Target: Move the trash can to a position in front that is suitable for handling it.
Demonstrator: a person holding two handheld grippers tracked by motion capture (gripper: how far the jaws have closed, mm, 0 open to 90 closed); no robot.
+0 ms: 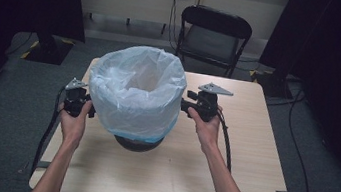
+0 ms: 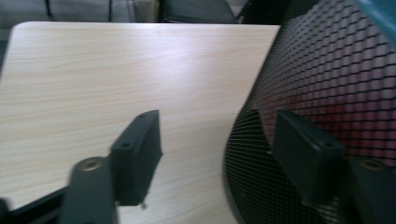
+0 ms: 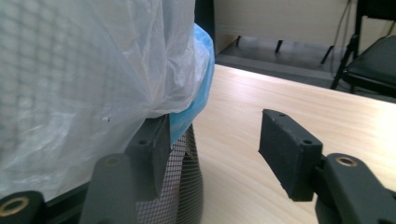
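Standing upright, bagged mesh bin [image 1: 135,91], left gripper [image 1: 87,106] and right gripper [image 1: 183,105] fingers wide, empty.

Light wood table [image 1: 250,158] — black mesh bin [image 1: 137,144] standing near middle, white bag [image 1: 134,91] draped over it.

Bin liner [image 1: 134,88]: thin translucent white plastic, crinkled, faint sheen; blue plastic band at hem. Bin [image 2: 322,74] beneath: black wire mesh, matt. Worktop [image 1: 248,137]: pale wood-grain laminate, smooth, slight sheen. Fingers [image 3: 289,151]: matt black plastic, flat-faced, with brass-coloured metal rivets at base. Floor [image 1: 16,104]: grey carpet, rough-looking.
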